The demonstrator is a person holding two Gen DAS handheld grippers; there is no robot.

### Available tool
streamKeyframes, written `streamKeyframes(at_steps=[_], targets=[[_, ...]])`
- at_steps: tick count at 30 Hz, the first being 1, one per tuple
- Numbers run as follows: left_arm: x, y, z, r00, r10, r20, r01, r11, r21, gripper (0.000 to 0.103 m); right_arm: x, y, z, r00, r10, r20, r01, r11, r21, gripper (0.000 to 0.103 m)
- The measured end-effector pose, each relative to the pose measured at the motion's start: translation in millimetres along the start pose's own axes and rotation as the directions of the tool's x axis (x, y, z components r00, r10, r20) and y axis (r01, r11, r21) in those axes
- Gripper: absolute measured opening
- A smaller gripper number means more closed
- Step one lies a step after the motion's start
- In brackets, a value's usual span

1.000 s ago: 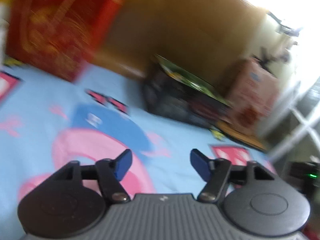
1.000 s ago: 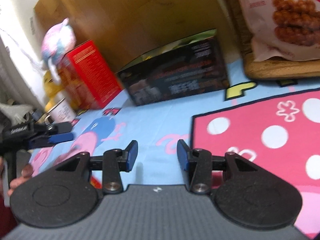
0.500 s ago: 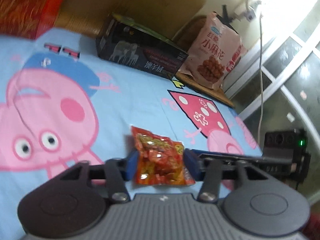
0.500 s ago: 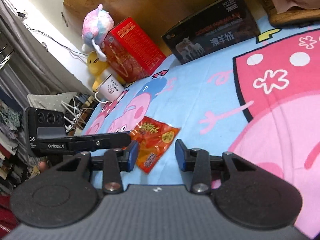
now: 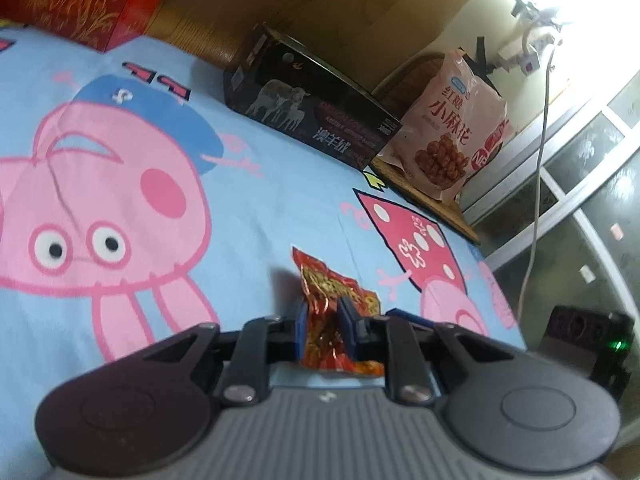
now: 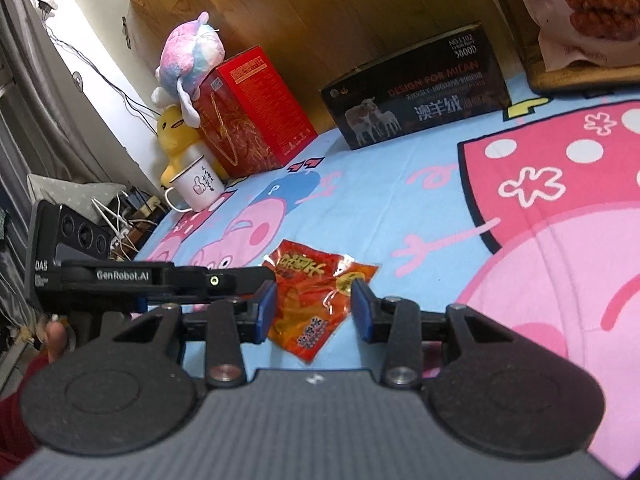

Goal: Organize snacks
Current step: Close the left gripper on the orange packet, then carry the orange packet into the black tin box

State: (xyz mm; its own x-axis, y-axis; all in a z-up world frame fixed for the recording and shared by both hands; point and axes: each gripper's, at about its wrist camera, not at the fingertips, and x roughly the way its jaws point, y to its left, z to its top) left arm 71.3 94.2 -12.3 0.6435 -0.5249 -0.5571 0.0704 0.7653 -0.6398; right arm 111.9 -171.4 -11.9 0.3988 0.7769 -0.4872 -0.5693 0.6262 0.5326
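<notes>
A small red snack packet (image 5: pixel 325 286) lies on the blue cartoon bedsheet (image 5: pixel 256 208). My left gripper (image 5: pixel 322 320) is shut on its near end, and the foil is crumpled and pinched up between the blue pads. In the right wrist view the same packet (image 6: pixel 316 292) sits between the fingers of my right gripper (image 6: pixel 314 312). That gripper is open, its pads clear of the foil on both sides. The left gripper (image 6: pixel 260 278) reaches in from the left there, a hand behind it.
A black box (image 6: pixel 416 100) and a red box (image 6: pixel 248 116) stand against the wooden headboard. A pink snack bag (image 5: pixel 452 128) stands on a woven tray (image 5: pixel 432 204) at the bed's far corner. Plush toys (image 6: pixel 188 60) and a white mug (image 6: pixel 196 184) sit by the red box.
Both grippers swung down from the boxes to the red packet. The left jaws closed from wide apart onto the packet and crumpled it. The right gripper edged closer around it.
</notes>
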Motion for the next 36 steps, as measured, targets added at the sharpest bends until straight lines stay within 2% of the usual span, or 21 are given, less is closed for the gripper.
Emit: streamKeyframes(at_steps=[4,10,13,14,15,17,19,22,23,24,25,26,27,30,33,36], targets=[[-3,-1,-2,1.000,0.008,-0.006,-0.008,1.000,-0.001,0.016,-5,0,-6,1.000,0.014,-0.002,-0.014,1.000,-0.003,0.044],[-1,-2,1,0.999,-0.022,-0.027,0.022,1.000,-0.017,0.016,-6,5,-8,1.000,0.024,-0.010,-0.024,0.999,-0.024,0.044],[1,8,4,0.997,-0.051,-0.055,0.047,0.996,-0.082,0.015,-8,13,-9,1.000,-0.006,-0.022,0.005,0.996,-0.089,0.044],[3,14,6,0.996,-0.059,-0.070,0.050,0.991,-0.121,0.015,-11,16,-10,0.999,-0.023,-0.022,0.020,0.992,-0.127,0.050],[5,19,7,0.994,-0.081,-0.078,0.067,0.985,-0.161,0.015,-12,22,-12,0.999,-0.045,-0.020,0.041,0.983,-0.181,0.059],[7,24,11,0.991,-0.099,-0.091,0.079,0.975,-0.206,0.014,-13,34,-20,0.994,-0.104,-0.015,0.095,0.949,-0.301,0.071],[9,24,14,0.988,-0.116,-0.099,0.091,0.969,-0.230,0.013,-7,45,-29,0.988,-0.156,-0.008,0.138,0.898,-0.417,0.071],[14,21,20,0.981,-0.164,-0.106,0.131,0.956,-0.261,0.011,4,51,-34,0.979,-0.203,0.008,0.180,0.850,-0.495,0.071],[15,19,22,0.981,-0.166,-0.103,0.134,0.956,-0.262,0.011,8,51,-32,0.977,-0.214,0.010,0.190,0.846,-0.498,0.067],[16,15,24,0.983,-0.154,-0.100,0.125,0.960,-0.250,0.011,11,50,-30,0.975,-0.224,0.014,0.201,0.846,-0.494,0.059],[18,12,27,0.986,-0.133,-0.097,0.107,0.967,-0.232,0.011,13,47,-26,0.976,-0.217,0.022,0.200,0.852,-0.483,0.049],[20,11,30,0.988,-0.114,-0.100,0.090,0.971,-0.219,0.011,15,44,-21,0.980,-0.199,0.017,0.184,0.862,-0.473,0.032],[22,10,32,0.989,-0.108,-0.104,0.083,0.972,-0.219,0.011,16,42,-18,0.979,-0.202,0.027,0.191,0.865,-0.465,0.026],[25,5,42,0.988,-0.112,-0.103,0.089,0.976,-0.200,0.012,19,44,-14,0.973,-0.223,0.062,0.224,0.839,-0.496,0.017],[23,-7,64,0.988,-0.130,-0.080,0.115,0.980,-0.162,0.012,15,51,-6,0.965,-0.233,0.123,0.262,0.799,-0.541,0.013],[20,-28,98,0.990,-0.138,-0.037,0.133,0.986,-0.103,0.012,13,55,18,0.947,-0.240,0.215,0.321,0.750,-0.579,0.012]])
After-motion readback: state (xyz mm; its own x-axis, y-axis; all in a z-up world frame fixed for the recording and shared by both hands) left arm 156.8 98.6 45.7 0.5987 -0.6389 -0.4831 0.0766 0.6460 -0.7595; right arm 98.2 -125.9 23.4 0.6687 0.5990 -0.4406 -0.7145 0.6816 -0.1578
